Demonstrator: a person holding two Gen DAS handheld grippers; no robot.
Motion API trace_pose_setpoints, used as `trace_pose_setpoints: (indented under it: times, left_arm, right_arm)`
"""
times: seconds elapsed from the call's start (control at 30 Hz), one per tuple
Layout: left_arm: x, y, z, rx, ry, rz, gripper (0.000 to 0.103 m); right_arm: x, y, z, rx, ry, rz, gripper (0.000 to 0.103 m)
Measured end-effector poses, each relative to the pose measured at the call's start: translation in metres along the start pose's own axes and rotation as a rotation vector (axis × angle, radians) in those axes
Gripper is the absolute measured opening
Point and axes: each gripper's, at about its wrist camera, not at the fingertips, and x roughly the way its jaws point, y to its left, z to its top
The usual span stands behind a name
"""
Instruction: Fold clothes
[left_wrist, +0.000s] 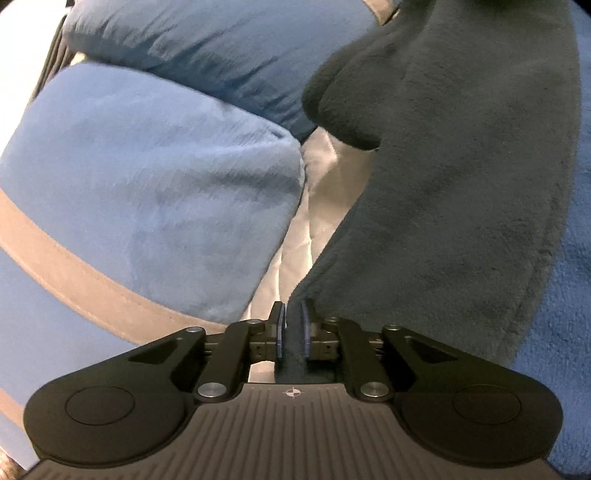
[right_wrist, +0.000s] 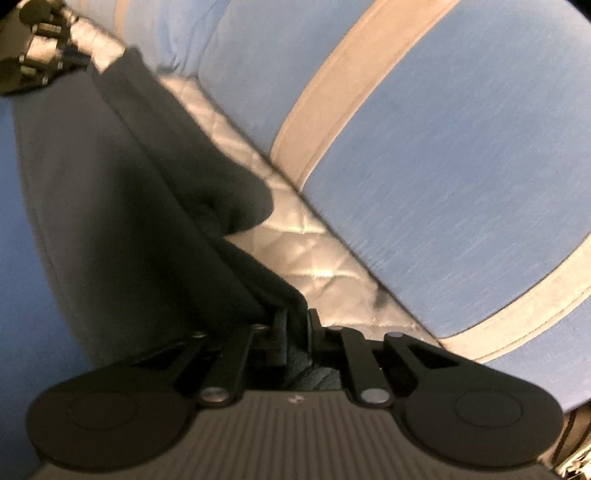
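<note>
Both the left gripper (left_wrist: 293, 326) and right gripper (right_wrist: 295, 325) are clamped on the dark fleece garment (left_wrist: 461, 184), hanging over the quilted bed (right_wrist: 314, 258). Thick pile could slip out if they pull unevenly.

1. My left claw (left_wrist: 292, 334) is closed down, its two blue-padded fingers (left_wrist: 281, 332) standing nearly parallel with only a thin strip of dark cloth (left_wrist: 461, 184) pinched between them.
2. My right claw (right_wrist: 297, 332) is likewise clamped, black fingers (right_wrist: 280, 330) drawn close together on a bunched edge of the same dark cloth.
3. In the right wrist view, my left claw shows at the far upper left corner, well apart from the right one; its jaws cannot be made out from there.
</note>
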Motion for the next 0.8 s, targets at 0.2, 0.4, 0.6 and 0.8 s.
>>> trace_pose_setpoints:
  times: [0.2,0.4,0.6,0.8]
  left_arm:
    - [-0.017,0.041,0.012,-0.355,-0.140,-0.111,0.068]
    - [0.029,0.061,0.040,-0.773,-0.132,-0.422,0.070]
    - [0.063,0.048,0.042,-1.009,-0.068,-0.581,0.026]
    - [0.024,0.047,0.062,-0.883,-0.180,-0.364,0.011]
  right_arm:
    - [-0.015,-0.035,0.014,0.310,-0.138,0.196,0.081]
    - [0.026,-0.034,0.028,0.515,-0.124,0.337,0.081]
    - [0.039,-0.018,0.034,0.565,-0.152,0.319,0.062]
    - [0.026,-0.007,0.046,0.551,-0.262,0.237,0.015]
